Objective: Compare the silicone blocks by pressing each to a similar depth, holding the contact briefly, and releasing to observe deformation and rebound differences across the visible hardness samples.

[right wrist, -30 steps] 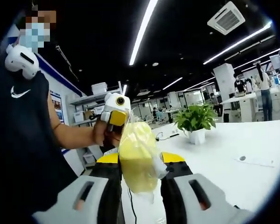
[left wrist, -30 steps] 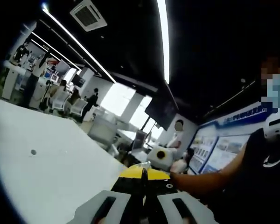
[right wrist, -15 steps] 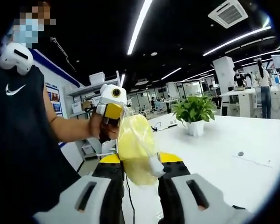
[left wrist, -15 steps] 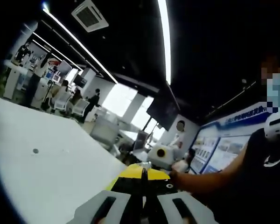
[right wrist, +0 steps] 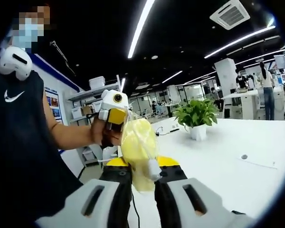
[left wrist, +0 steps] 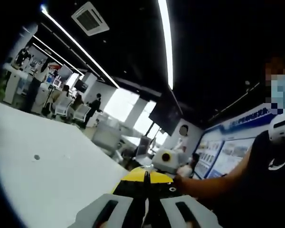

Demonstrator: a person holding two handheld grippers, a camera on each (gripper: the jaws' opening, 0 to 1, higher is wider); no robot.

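Right hand-held gripper (right wrist: 141, 178): grey jaws with yellow-and-black tips, drawn close together and clamped on a pale yellow silicone block (right wrist: 138, 149) sealed in a clear plastic bag; the block stands up between the jaw tips, raised above the white worktop (right wrist: 228, 156), with a small white part of the bag lying against its lower front. Left hand-held gripper (left wrist: 146, 178): in the left gripper view its jaws meet with no visible gap, a dark seam running between the yellow tips; whether anything thin is pinched there cannot be told. The same gripper appears in the right gripper view (right wrist: 113, 111), held in a person's hand (right wrist: 100, 135) just beside the upper left of the bagged block; contact with the bag cannot be confirmed. Person: dark sleeveless top (right wrist: 23, 142), bare forearm extended toward the grippers. Worktop items: potted green plant (right wrist: 195, 116) in a white pot, well apart from the block; a small round mark (right wrist: 243, 156) on the surface. Surroundings: open-plan office, dark ceiling with long strip lights (right wrist: 141, 26) and a ceiling air vent (right wrist: 229, 14); distant people standing near desks (left wrist: 92, 107); wall posters (left wrist: 228, 152) in the left gripper view.
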